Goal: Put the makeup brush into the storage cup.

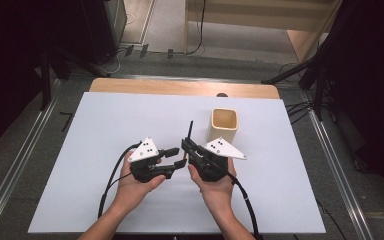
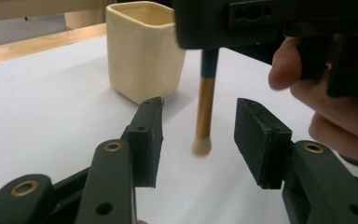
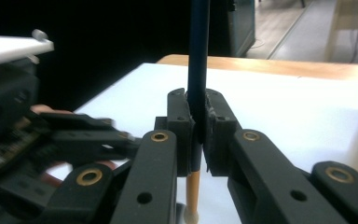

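Note:
A thin stick (image 1: pixel 190 129) with a dark blue upper part, an orange lower part and a pale tip stands nearly upright. My right gripper (image 1: pixel 186 145) is shut on its blue part, and in the right gripper view the pads (image 3: pixel 182 130) press the stick (image 3: pixel 198 46) from both sides. My left gripper (image 1: pixel 180 157) is open just left of it. In the left gripper view the stick's lower end (image 2: pixel 205 112) hangs between the spread jaws (image 2: pixel 201 126), touching neither pad. A cream square cup (image 1: pixel 224 125) stands upright behind the right gripper, also in the left gripper view (image 2: pixel 142 51).
Both hands work over a white board (image 1: pixel 105 130) laid on a wooden table (image 1: pixel 180 87). Cables trail from both grippers toward the near edge. Metal rails run along the floor on both sides, and dark stands and cables lie beyond the table.

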{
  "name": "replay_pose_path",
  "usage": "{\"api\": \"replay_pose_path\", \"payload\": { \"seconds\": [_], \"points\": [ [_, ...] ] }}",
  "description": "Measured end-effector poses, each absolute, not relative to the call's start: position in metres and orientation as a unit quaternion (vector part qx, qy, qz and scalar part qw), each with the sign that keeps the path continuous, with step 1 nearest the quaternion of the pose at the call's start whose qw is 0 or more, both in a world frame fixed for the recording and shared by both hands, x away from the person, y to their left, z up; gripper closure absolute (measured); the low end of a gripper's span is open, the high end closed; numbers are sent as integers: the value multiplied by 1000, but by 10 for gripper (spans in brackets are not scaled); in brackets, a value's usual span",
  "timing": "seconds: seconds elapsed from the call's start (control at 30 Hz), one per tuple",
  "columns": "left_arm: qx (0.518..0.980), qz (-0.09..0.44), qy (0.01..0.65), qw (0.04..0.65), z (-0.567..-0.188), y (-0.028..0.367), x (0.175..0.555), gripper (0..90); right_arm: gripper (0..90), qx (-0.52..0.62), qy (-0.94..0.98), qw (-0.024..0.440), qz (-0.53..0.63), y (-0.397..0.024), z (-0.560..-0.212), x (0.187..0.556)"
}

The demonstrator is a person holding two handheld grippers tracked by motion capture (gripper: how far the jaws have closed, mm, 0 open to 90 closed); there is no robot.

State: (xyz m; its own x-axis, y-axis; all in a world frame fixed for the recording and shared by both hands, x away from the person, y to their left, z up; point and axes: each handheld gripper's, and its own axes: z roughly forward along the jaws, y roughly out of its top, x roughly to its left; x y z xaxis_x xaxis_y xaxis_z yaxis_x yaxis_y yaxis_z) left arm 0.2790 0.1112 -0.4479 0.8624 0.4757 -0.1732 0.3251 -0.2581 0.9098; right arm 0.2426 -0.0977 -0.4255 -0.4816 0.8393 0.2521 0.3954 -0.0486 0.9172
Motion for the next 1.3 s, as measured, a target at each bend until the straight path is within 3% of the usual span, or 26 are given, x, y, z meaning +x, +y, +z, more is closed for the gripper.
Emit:
{"api": "replay_pose_path", "payload": {
  "seconds": [0.3,0.63,0.93,1.3],
  "points": [
    [782,60,258,563,-434,128,284,513,841,398,736,284,468,-103,-430,243],
    [783,39,252,568,-420,133,284,544,841,307,799,339,390,-97,-440,238],
    [795,24,253,550,-415,132,285,622,841,231,829,401,316,-87,-447,232],
    [804,-3,250,539,-414,128,286,756,841,186,844,437,250,-81,-452,230]
  ]
}}
